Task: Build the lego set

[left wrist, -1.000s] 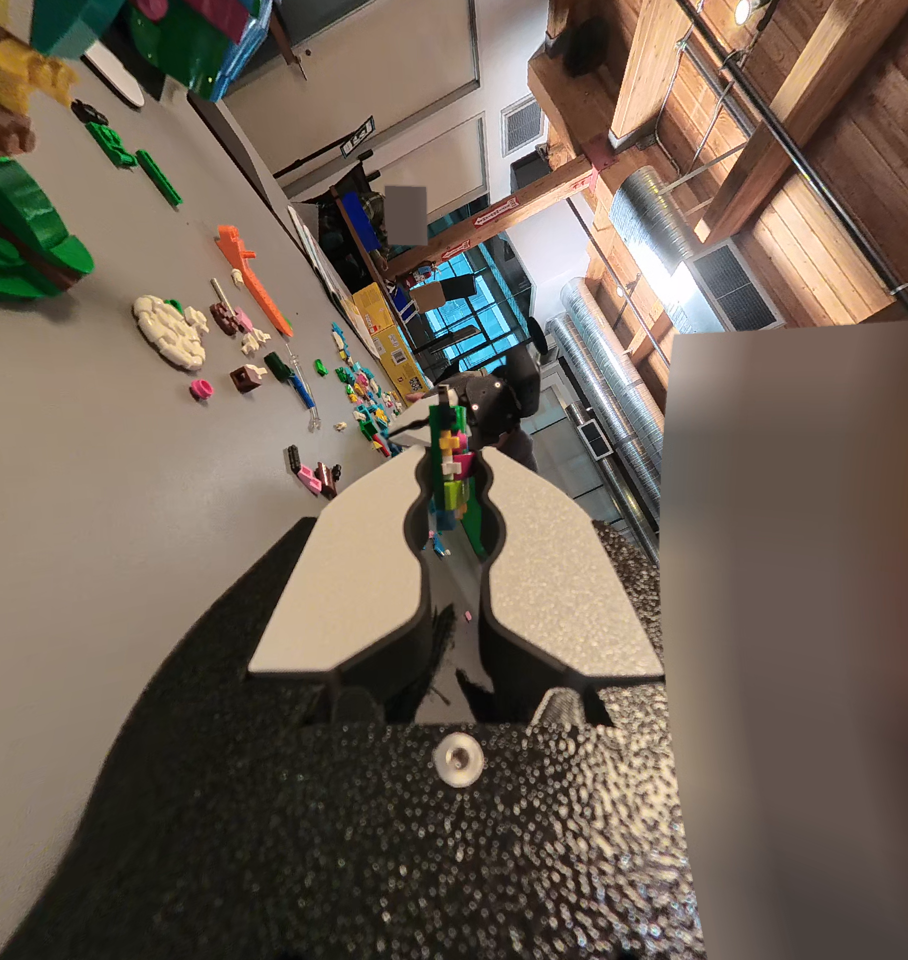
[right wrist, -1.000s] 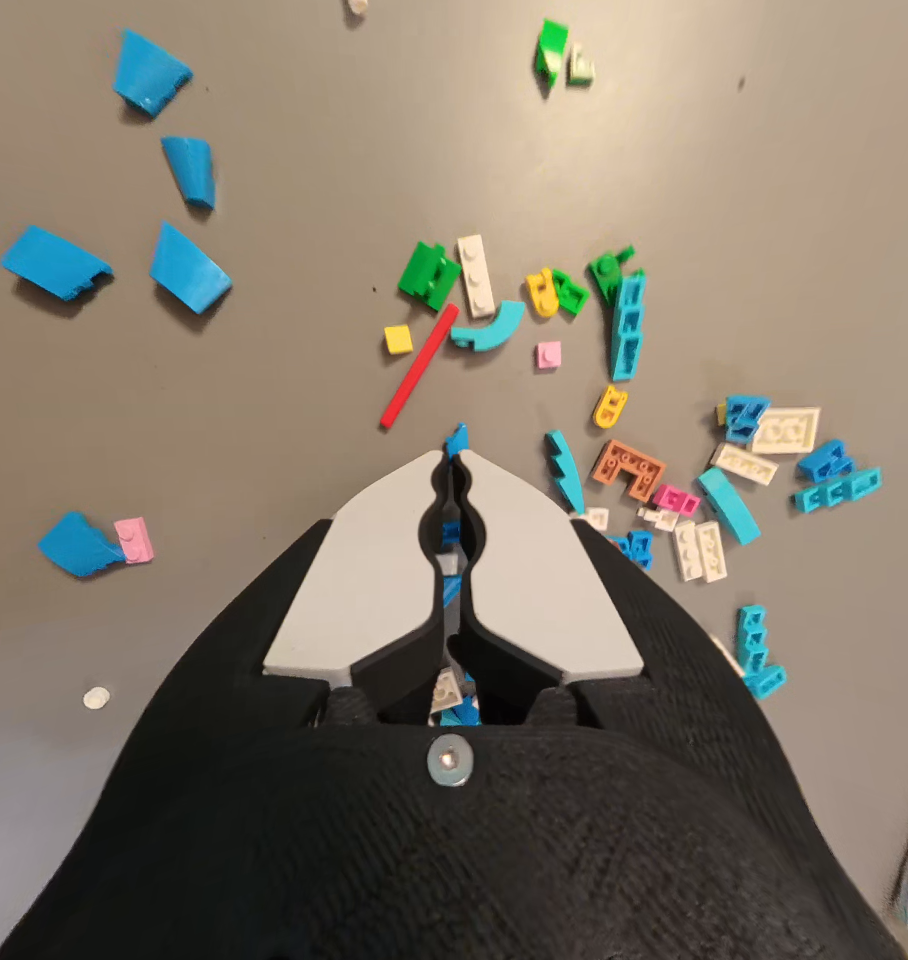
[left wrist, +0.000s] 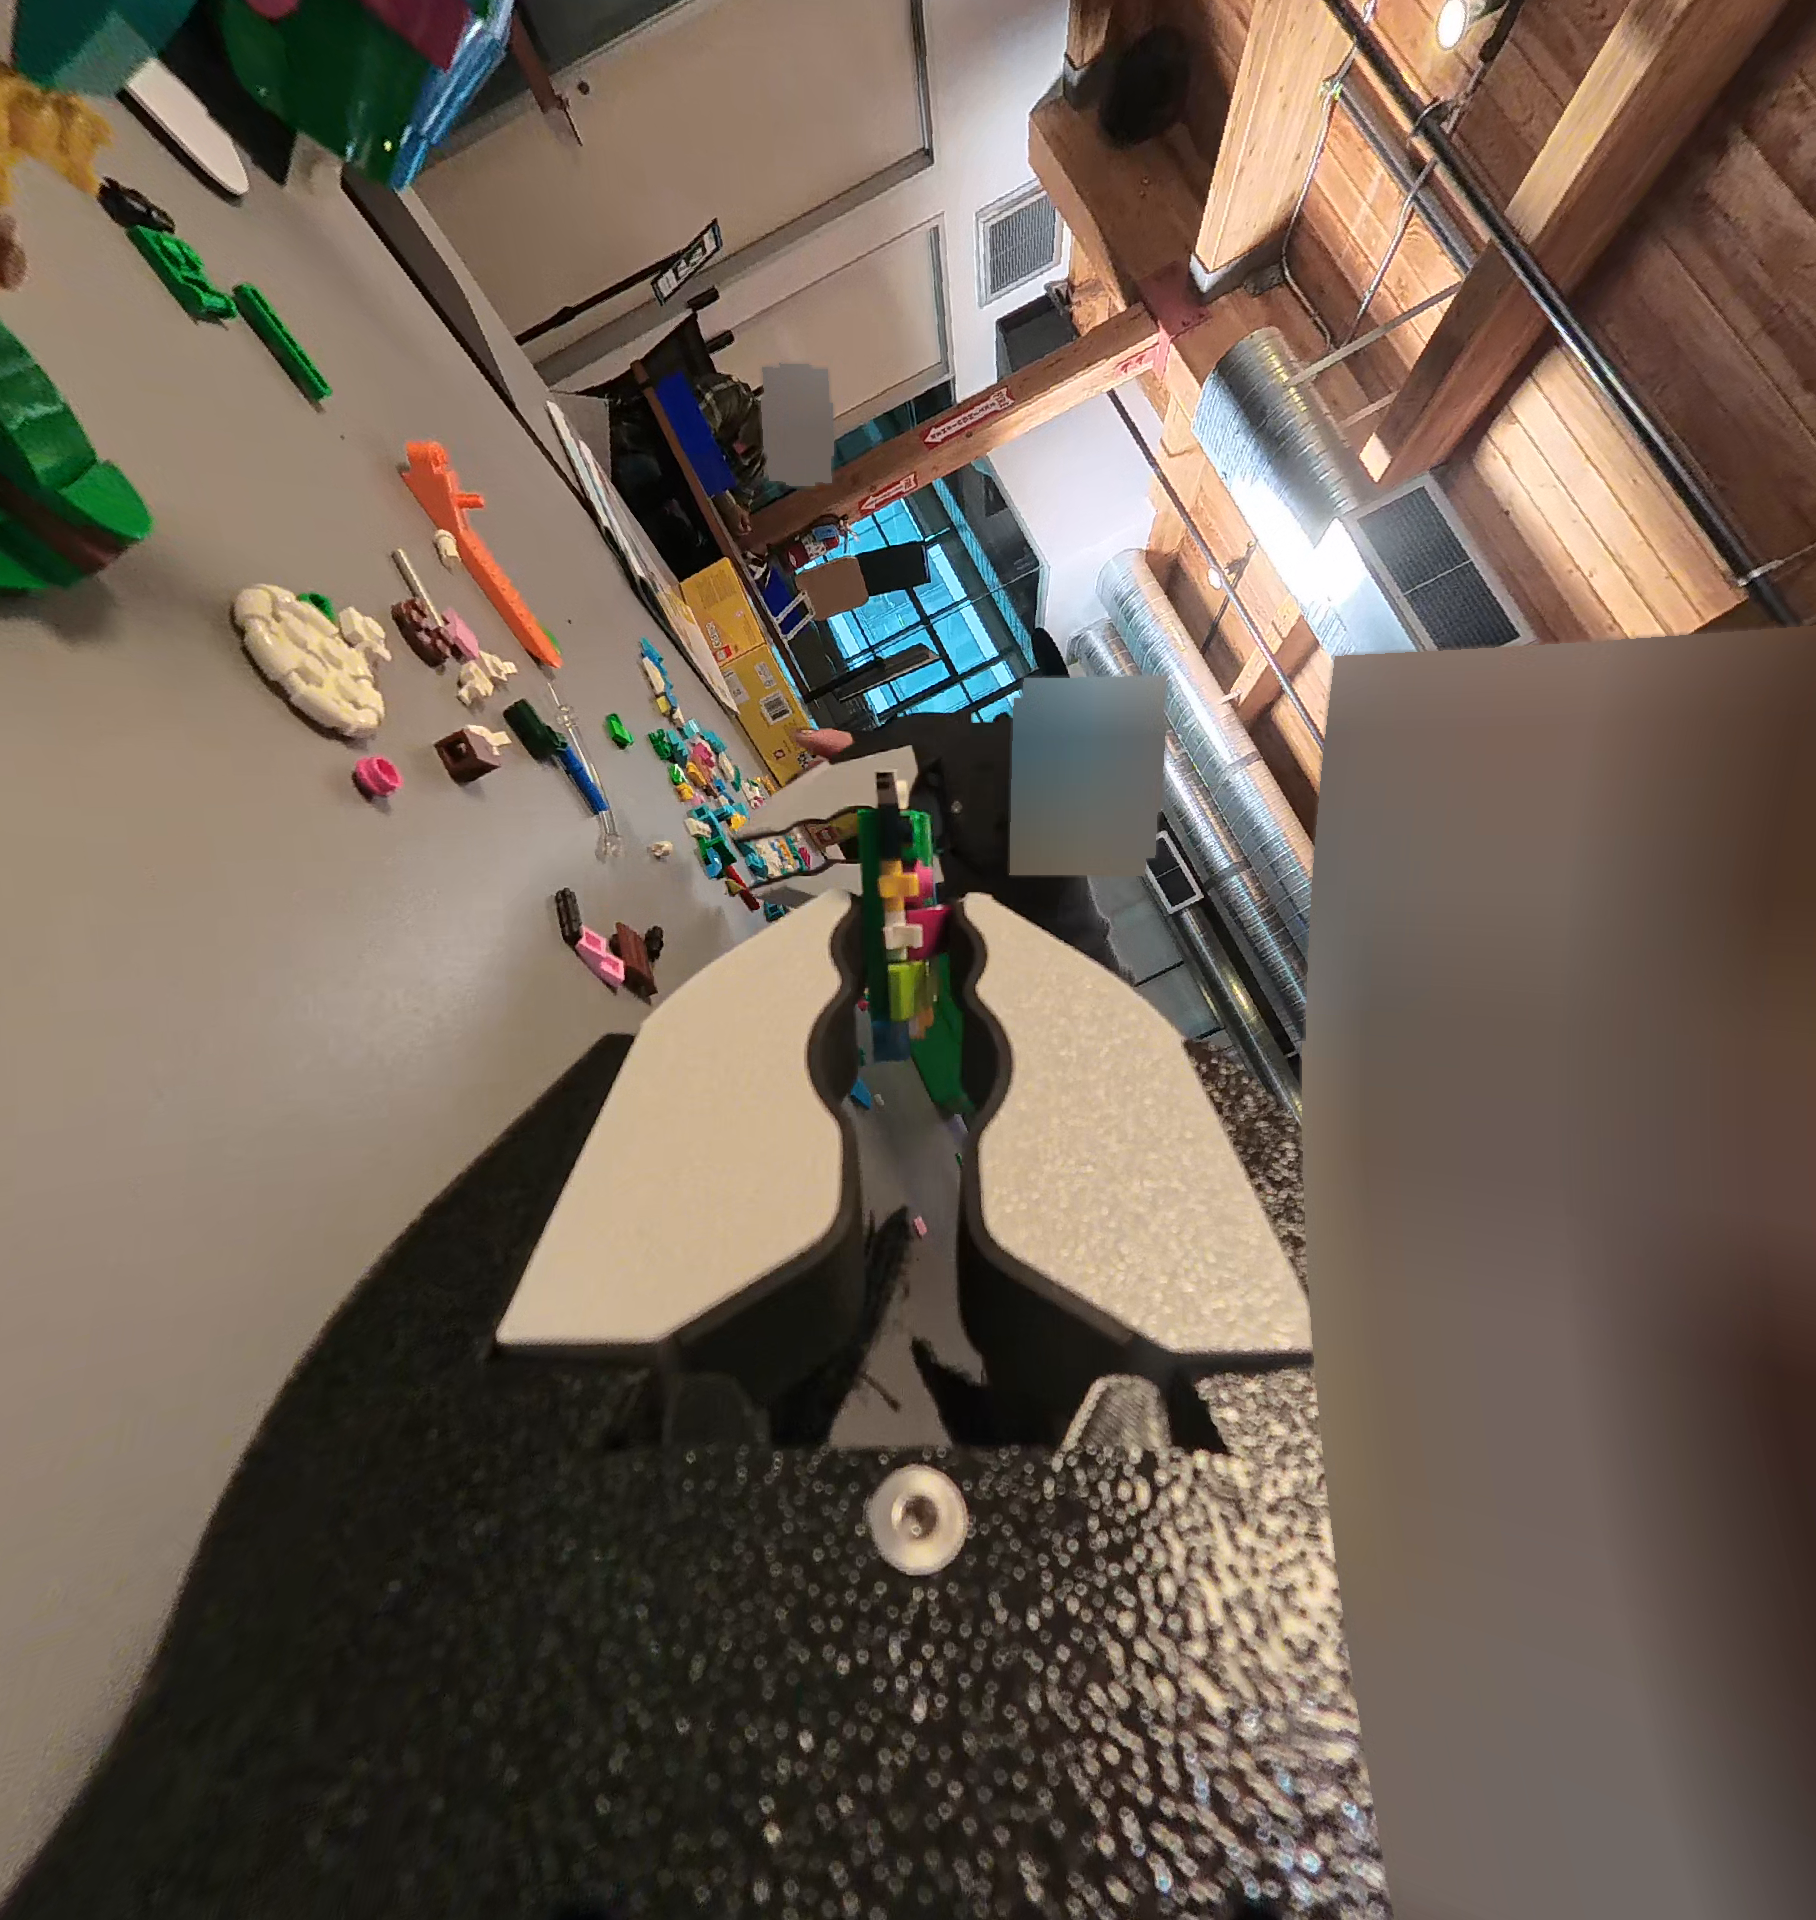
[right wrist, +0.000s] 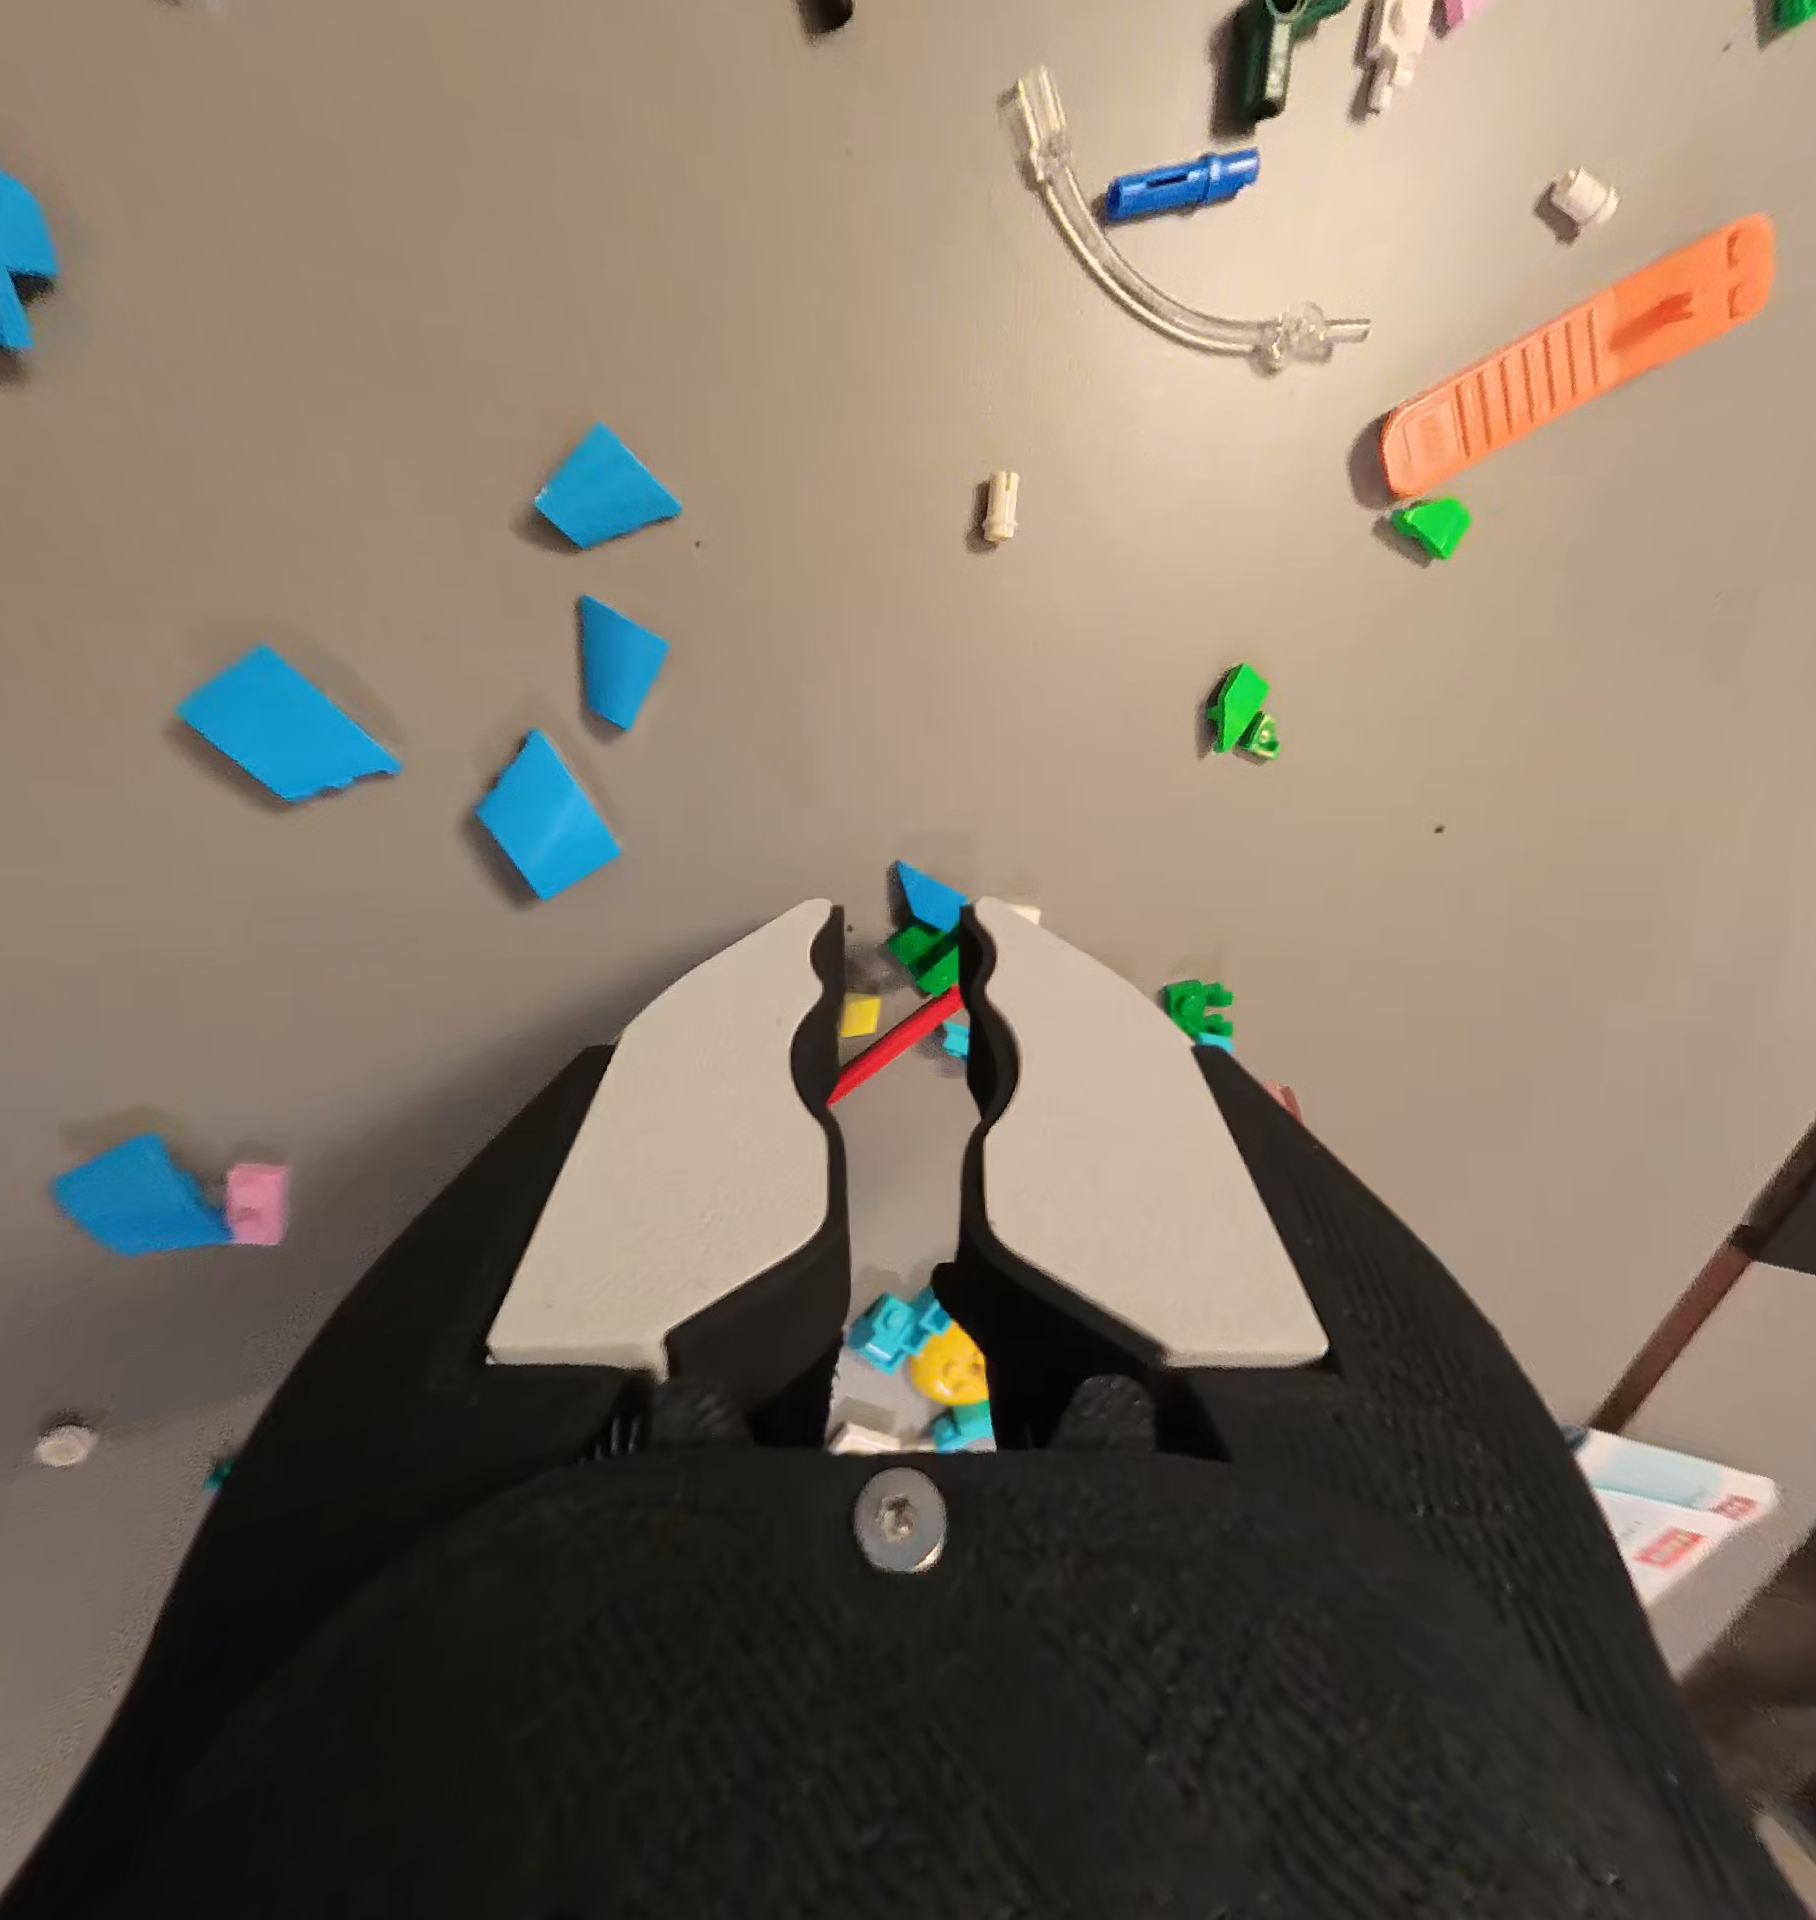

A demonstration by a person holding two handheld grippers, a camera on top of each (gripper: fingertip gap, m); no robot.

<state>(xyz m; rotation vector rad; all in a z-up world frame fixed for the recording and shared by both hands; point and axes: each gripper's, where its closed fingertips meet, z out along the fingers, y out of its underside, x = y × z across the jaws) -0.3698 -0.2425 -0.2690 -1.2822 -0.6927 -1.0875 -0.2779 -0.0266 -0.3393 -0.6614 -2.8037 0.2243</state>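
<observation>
My left gripper (left wrist: pixel 906 920) is shut on a small lego assembly (left wrist: pixel 899 935), a green plate with pink, yellow, white and blue bricks on it, held in the air above the grey table (left wrist: pixel 156 1039). My right gripper (right wrist: pixel 902 920) is open and points down at the table (right wrist: pixel 883 623). Between its fingers lie a small blue slope piece (right wrist: pixel 930 896), a green brick (right wrist: pixel 925 954), a yellow tile (right wrist: pixel 860 1014) and a red bar (right wrist: pixel 888 1055). The blue piece sits near the right fingertip, and the fingers do not close on it.
Several blue wedge pieces (right wrist: pixel 545 816) lie to the left. An orange brick separator (right wrist: pixel 1579 353), a clear curved tube (right wrist: pixel 1122 270) and a blue pin (right wrist: pixel 1179 185) lie far right. The table edge (right wrist: pixel 1735 1236) and a booklet (right wrist: pixel 1662 1507) are at lower right. A green built model (left wrist: pixel 21 457) and a white cloud piece (left wrist: pixel 306 660) lie far left.
My right gripper was shut on a small blue piece and is now open. It has moved forward over the table, so the red bar now lies between its fingers. The left gripper has barely moved.
</observation>
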